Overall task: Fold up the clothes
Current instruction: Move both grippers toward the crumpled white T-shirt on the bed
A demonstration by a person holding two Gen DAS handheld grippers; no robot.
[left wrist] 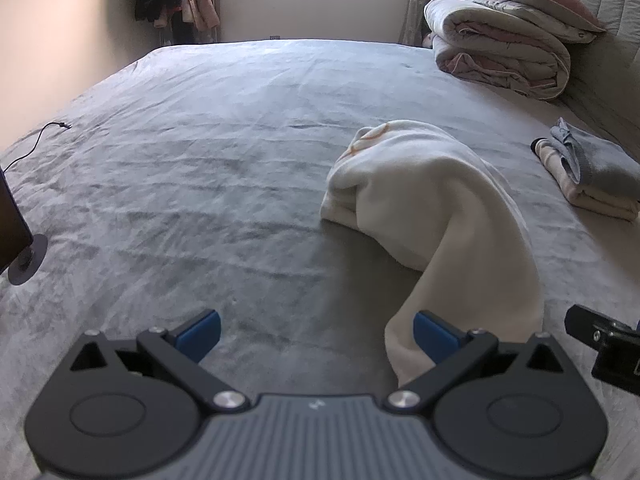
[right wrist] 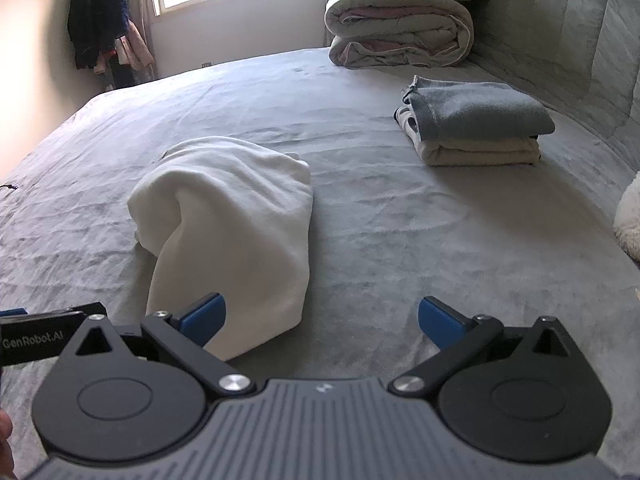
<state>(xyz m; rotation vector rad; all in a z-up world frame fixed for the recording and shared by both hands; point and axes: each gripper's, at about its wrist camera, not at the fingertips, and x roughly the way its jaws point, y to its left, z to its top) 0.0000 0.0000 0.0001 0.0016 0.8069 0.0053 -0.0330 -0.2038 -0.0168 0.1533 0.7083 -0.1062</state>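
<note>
the cream garment [right wrist: 224,216] is seen lying bunched near the middle of the grey bed [left wrist: 180,160], its near end trailing toward both tools and its far end humped up, with a faint orange print visible in the left wrist view. it is judged to be soft, thick and fleecy, light for its bulk, limp rather than stiff, and not fragile; it is likely to sag and drape when lifted, and the plush bed cover may drag on it a little. the near trailing end is judged the handiest place to be taken hold of, by a hem or corner pinched through one or two layers so the rest can be spread flat; which part of the garment that end is cannot be told.

the left tool [left wrist: 316,334] is held with its jaws wide apart, the right blue pad lying against the garment's near end but nothing being pinched. the right tool [right wrist: 322,320] is likewise spread wide and empty, the garment just beside its left pad.

counted: one loose garment; one folded stack [right wrist: 476,128] near the headboard side, in which a grey piece on top and at least two pale layers below are made out; one pile of rolled quilts [right wrist: 400,28] with a pillow on top; two tools.
</note>
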